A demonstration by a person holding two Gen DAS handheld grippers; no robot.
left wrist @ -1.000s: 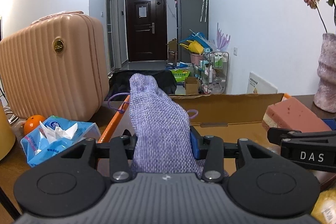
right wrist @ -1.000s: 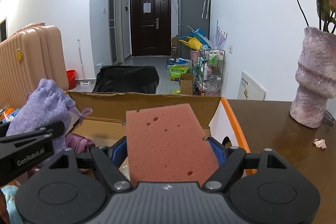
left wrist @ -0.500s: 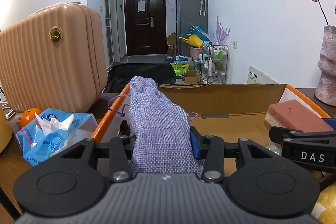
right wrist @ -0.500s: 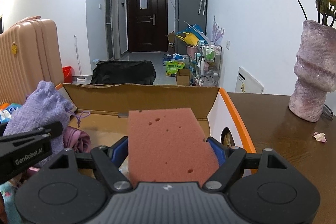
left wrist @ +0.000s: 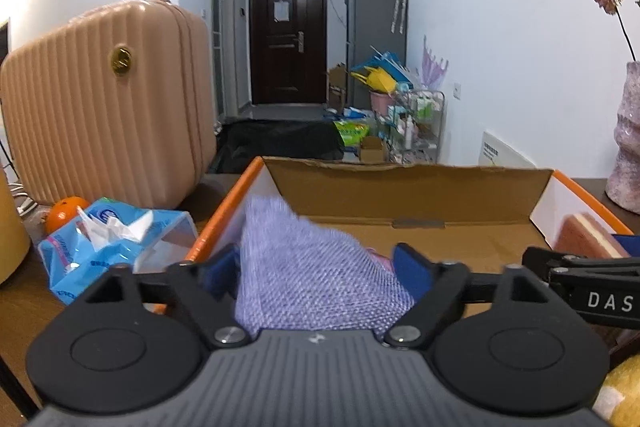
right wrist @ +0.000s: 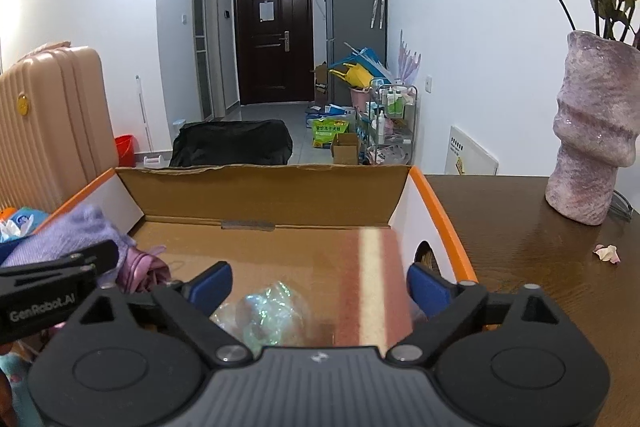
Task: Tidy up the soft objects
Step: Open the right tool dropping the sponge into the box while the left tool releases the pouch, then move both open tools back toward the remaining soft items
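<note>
My left gripper [left wrist: 316, 269] is opening, pouch [left wrist: 316, 279] slumping free between the jaws; my right gripper [right wrist: 318, 285] opens, blurred sponge [right wrist: 372, 287] dropping. Both look light and squashy; I'd pinch mid-body.

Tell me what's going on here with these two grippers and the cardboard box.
A person is dropping soft things into an open orange-edged cardboard box. The left gripper is opening, and the lilac woven drawstring pouch sits loose between its jaws. The right gripper is opening too, and the blurred pink sponge block is falling from it into the box, beside a crinkled iridescent wrapper.
</note>
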